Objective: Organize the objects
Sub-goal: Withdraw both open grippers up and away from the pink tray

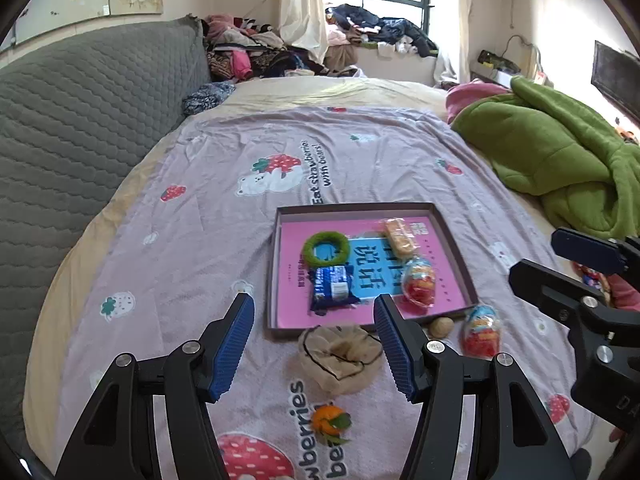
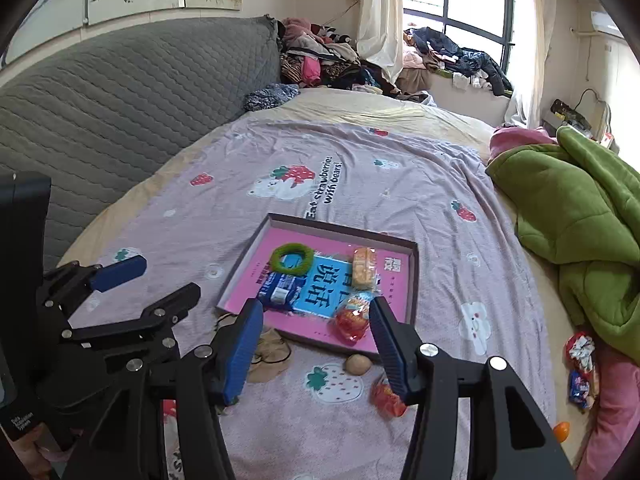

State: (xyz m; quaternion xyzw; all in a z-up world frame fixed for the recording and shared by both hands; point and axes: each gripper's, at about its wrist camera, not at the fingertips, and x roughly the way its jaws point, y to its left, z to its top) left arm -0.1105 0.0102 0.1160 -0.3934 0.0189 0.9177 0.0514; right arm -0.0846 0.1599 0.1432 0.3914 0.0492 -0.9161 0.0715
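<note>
- Left wrist view showed the left gripper (image 1: 314,344) with jaws wide apart and nothing between them, raised above the bedsheet (image 1: 192,248); judged free to reach for whatever was next.
- Right gripper (image 2: 316,346) likewise stood apart and empty, above the near edge of the tray (image 2: 414,276); the pads pressed on nothing.
- Tray lay flat on the sheet and served as the collecting place; inside it sat the green ring (image 1: 326,249), the blue snack packet (image 1: 333,287), the wrapped cake (image 1: 399,238) and one egg-shaped toy pack (image 1: 419,282); each lay apart from the others, so sorting was judged partly done.
- Outside the tray, just beside its near wall: a beige pouch (image 1: 340,354) with a dark cord, a small walnut-like nut (image 1: 441,327), a second egg-shaped pack (image 1: 482,332); a small orange fruit (image 1: 330,420) lay nearer the camera; these looked like the items left to gather.
- Pouch lay directly under the left jaws, probably the easiest next pick; soft and floppy, it might sag in a grip.
- Obstacles: the tray wall stood between the loose items and the tray floor; the two grippers hung close side by side and could crowd each other.
- Surroundings: green blanket (image 2: 580,216) heaped at right; grey padded headboard (image 1: 80,120) at left; clothes piled by the window.
</note>
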